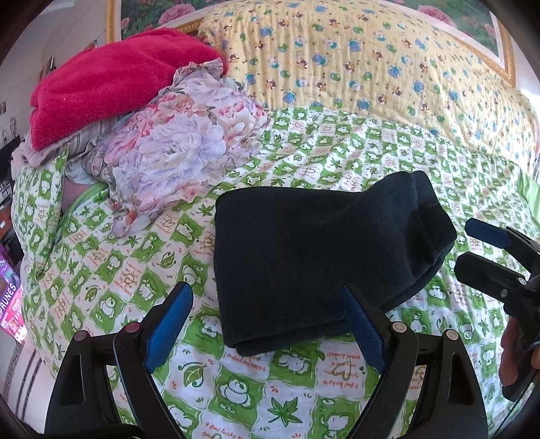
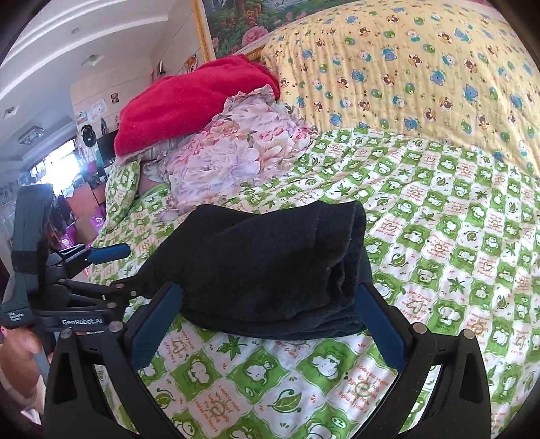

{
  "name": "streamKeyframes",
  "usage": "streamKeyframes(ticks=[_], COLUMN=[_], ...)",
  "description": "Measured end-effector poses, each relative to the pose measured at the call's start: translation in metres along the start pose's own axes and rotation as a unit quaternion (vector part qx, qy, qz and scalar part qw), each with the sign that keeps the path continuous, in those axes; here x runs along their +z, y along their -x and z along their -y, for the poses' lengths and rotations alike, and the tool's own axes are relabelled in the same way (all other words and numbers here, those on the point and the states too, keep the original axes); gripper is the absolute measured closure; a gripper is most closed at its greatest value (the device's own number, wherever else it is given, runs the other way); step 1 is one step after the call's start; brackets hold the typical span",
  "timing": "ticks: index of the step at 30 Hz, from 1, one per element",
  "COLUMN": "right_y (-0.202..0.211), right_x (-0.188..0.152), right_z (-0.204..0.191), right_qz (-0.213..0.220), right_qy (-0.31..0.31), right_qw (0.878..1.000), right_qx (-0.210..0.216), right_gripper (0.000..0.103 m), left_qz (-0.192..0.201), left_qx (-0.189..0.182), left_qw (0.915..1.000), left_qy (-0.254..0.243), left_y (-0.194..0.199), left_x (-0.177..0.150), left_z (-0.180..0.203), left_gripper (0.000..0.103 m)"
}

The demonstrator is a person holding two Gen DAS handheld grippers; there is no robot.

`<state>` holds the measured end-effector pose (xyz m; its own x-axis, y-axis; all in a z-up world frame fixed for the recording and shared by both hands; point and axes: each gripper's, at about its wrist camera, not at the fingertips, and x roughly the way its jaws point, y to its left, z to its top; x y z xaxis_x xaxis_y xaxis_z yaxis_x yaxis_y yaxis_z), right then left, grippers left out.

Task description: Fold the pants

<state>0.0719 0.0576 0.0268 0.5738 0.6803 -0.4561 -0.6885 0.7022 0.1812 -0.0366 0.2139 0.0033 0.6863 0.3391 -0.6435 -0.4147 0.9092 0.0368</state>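
We count 1 pair of dark pants [image 1: 303, 260], folded into a thick stack w/ several layers showing at its right end; it lies on the green-and-white bedsheet [image 1: 270, 388], near the middle of the bed, just ahead of both grippers. 2 grippers in all; left gripper [image 1: 266, 324] has its 2 blue-padded fingers spread wide, near edge of the pants lying between them, nothing pinched; right finger touches or just overlaps the fabric, can't tell which. Right gripper [image 2: 270, 324] likewise spread, 2 blue pads either side of the stack's near edge, not squeezing it. In the right wrist view the left gripper shows from the side; its body reads "GenRobot.AI" [image 2: 82, 321]; a smaller label beside it is too small to read. Sheet print has frogs, leaves + orange text, "makes me happy" [image 1: 241, 359] legible; other lines partly "lucky". Behind: 1 red towel [image 1: 111, 84] atop 1 floral cloth [image 1: 175, 141]; 1 yellow bear-print quilt [image 1: 371, 60]; 1 gold-framed flower painting [image 1: 472, 20] on the wall. Far left, 1 purple box [image 1: 10, 304] w/ letters "PRUNES", start cut off.
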Motion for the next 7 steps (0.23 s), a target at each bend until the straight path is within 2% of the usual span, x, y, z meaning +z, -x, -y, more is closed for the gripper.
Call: streamKeyframes(ticks=[7], right_y=[-0.0015], right_x=[0.0007], right_z=[-0.0021], right_qz=[0.001], right_qy=[0.004], right_qw=[1.000], right_qx=[0.006], right_gripper=[0.001], left_qz=[-0.005], left_qx=[-0.001], left_qw=[1.0000], left_qy=[-0.004], left_y=[-0.0015], left_x=[0.0040], left_z=[0.0057], left_gripper=[0.014])
